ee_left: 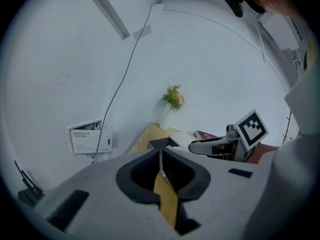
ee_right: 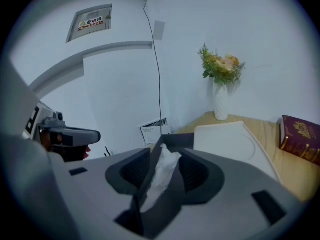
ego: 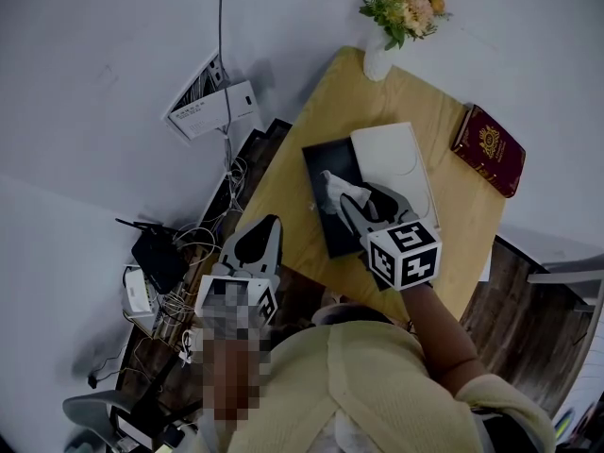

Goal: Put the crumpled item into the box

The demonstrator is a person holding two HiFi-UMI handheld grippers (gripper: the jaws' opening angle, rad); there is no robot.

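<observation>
Now left hand-held gripper (ego: 272, 223) closed, right hand-held gripper (ego: 351, 204) open around one crumpled tissue (ee_right: 161, 174)

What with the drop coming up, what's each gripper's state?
Left gripper: closed, empty.
Right gripper: open, crumpled tissue between its fingers.

Left gripper (ego: 273, 221) fingers together; right gripper (ego: 345, 203) fingers apart.

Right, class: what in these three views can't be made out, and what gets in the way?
Box interior: head view, partly covered by the right gripper and the tissue.
Red book: right gripper view, far end cut off by the picture's edge.
Wall panel print: left gripper view, too small to read.
</observation>
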